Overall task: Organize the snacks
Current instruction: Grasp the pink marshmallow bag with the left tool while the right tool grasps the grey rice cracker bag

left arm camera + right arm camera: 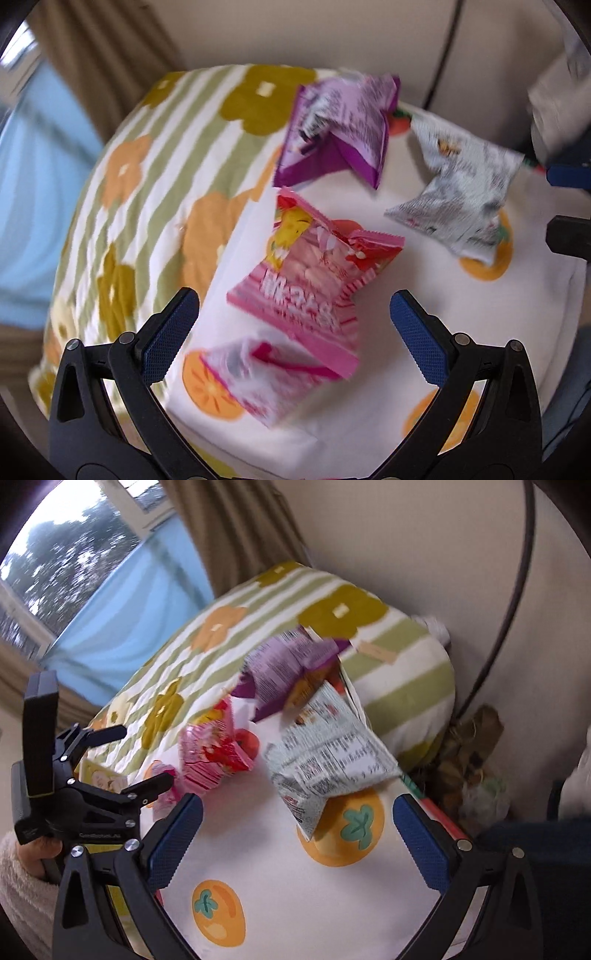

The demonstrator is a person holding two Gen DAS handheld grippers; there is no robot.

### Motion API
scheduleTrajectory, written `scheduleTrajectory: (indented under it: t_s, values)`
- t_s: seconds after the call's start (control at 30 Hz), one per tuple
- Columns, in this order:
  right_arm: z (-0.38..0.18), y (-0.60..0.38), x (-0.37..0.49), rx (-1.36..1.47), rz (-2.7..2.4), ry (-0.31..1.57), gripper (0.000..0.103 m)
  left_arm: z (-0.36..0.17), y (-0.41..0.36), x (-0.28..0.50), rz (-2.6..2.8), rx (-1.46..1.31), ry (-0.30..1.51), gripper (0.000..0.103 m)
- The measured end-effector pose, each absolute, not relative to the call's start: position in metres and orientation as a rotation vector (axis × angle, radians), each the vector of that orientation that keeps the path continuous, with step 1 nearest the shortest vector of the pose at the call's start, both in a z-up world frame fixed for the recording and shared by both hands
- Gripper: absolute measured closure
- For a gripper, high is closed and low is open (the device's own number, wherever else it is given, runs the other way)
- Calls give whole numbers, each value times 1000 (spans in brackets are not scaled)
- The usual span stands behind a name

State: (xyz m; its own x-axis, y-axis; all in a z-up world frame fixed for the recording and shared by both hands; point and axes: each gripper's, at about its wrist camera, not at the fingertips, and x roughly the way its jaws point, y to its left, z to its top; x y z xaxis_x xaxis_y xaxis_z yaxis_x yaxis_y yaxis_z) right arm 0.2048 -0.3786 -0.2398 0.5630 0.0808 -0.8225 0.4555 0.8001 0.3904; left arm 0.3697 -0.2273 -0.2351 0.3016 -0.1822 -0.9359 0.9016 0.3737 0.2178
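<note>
Several snack bags lie on a white cloth (pixel 388 229) printed with orange fruit. A pink bag (pixel 314 266) and a smaller pink-and-white bag (pixel 258 376) lie just ahead of my open left gripper (pixel 295 325); nothing sits between its fingers. Farther back are a purple bag (pixel 340 129) and a grey-white bag (pixel 461 195). My right gripper (pixel 299 834) is open, with the grey-white bag (pixel 328 760) just beyond its tips. The purple bag (pixel 284 668) and the pink bag (pixel 214 753) lie behind and to the left. The right gripper (pixel 550 203) shows at the right edge, beside the grey-white bag.
A striped cushion (pixel 399 679) with flower shapes lies behind and left of the cloth, against a beige wall. A dark cable (pixel 517 590) runs down that wall. A person's hand (pixel 33 853) holds the left gripper (pixel 147 755). Brownish clutter (pixel 469 753) sits at the right.
</note>
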Motion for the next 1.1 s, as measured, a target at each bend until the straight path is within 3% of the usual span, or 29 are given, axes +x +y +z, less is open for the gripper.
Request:
scheduleTrajectory:
  t_s: [0.33, 0.37, 0.43, 0.47, 0.8, 1.0, 1.1]
  values:
    - [-282, -375, 232, 711, -293, 997, 0, -288, -248, 398, -983, 938, 1113, 2]
    - [-284, -375, 234, 709, -300, 995, 0, -290, -249, 398, -999, 938, 1114, 5]
    - [-288, -377, 239, 714, -307, 988, 0, -295, -251, 398, -1021, 939, 1126, 26]
    - [-289, -377, 242, 716, -312, 986, 0, -299, -252, 398, -1019, 949, 1135, 29]
    - [-297, -390, 255, 772, -358, 940, 1, -298, -247, 400, -1022, 892, 1144, 43]
    - [-303, -394, 262, 810, -348, 937, 9, -293, -240, 395, -994, 860, 1153, 43]
    - [-303, -392, 264, 804, -322, 943, 25, -287, -236, 393, -978, 843, 1147, 43]
